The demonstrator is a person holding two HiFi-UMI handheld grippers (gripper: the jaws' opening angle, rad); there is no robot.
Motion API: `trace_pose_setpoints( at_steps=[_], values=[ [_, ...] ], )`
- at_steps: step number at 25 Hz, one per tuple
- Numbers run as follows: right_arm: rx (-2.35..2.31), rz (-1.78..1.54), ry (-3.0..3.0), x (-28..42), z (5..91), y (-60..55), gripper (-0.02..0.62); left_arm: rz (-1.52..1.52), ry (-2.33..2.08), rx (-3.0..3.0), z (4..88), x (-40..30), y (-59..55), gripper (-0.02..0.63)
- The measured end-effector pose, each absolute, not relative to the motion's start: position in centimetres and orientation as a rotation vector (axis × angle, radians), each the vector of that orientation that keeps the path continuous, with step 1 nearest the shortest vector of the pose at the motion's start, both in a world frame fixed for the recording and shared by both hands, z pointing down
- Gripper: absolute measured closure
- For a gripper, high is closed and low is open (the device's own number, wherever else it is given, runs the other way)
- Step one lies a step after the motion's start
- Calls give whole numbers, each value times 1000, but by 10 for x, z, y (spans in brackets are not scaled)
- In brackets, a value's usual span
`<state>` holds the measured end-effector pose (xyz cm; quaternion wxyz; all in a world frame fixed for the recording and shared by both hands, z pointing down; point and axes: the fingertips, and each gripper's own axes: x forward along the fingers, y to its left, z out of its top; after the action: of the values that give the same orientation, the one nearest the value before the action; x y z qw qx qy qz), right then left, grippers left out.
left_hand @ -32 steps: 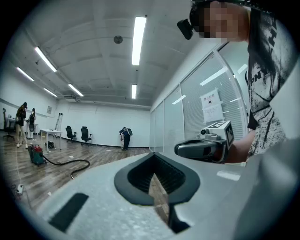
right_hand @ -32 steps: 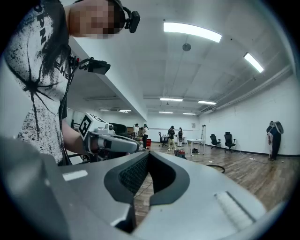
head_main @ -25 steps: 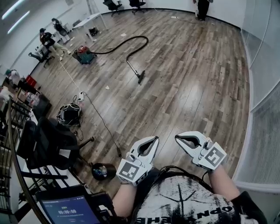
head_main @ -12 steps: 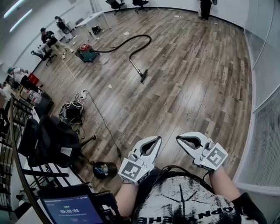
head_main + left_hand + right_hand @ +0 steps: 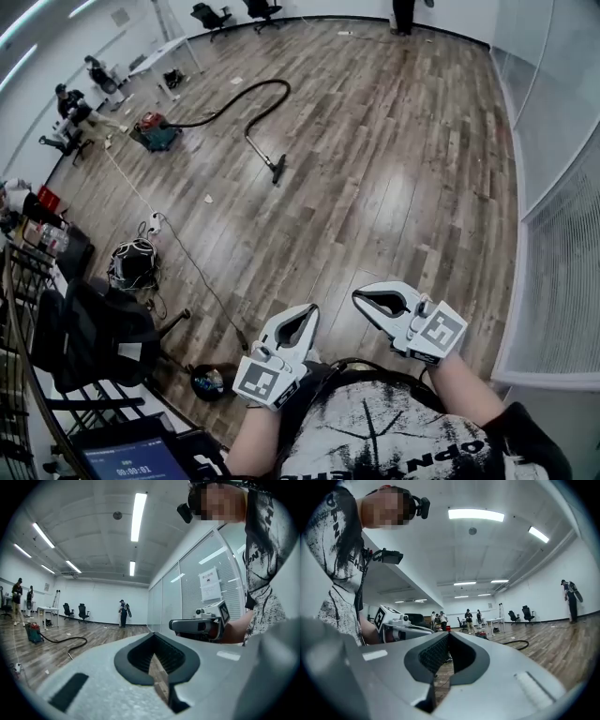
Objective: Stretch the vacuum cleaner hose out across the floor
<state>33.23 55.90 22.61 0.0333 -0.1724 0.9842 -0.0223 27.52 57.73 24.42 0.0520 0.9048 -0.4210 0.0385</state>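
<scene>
**Hose (image 5: 267,83) far off, both tools empty**

Wooden floor (image 5: 403,178), open between person and target. The vacuum cleaner (image 5: 155,131) sits far ahead and to the left. Hose leaves it rightward, arches away, then doubles back toward the person as a straight run ending at the floor head (image 5: 277,172). That run's long axis is near-far and the head end points this way. Left tool (image 5: 307,311) and right tool (image 5: 361,300) are clenched on nothing, held at the waist. The left is judged slightly nearer.
</scene>
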Motion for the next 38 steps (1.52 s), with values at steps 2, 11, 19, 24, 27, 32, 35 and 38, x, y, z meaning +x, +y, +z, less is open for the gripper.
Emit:
trace_pose_setpoints(
  at_steps=[2,11,19,24,27,32,35,38],
  values=[
    [-557,-27,3047,336,235,560,591,74,-1273,2761,244,281,574,606],
    [-665,43,3145,341,252,562,589,77,-1086,2833,260,293,551,606],
    [-797,86,3110,308,238,535,590,32,-922,2896,242,268,523,606],
    [-787,89,3035,258,220,508,590,63,-893,2895,239,217,499,606],
    [-769,73,3108,226,236,495,589,76,-900,2868,240,181,487,606],
    [-727,17,3137,165,241,473,589,86,-936,2814,244,113,473,606],
    [-688,16,3151,129,239,461,590,82,-960,2799,245,78,463,606],
    [-624,36,3178,92,239,449,590,87,-998,2793,246,47,453,606]
  ],
)
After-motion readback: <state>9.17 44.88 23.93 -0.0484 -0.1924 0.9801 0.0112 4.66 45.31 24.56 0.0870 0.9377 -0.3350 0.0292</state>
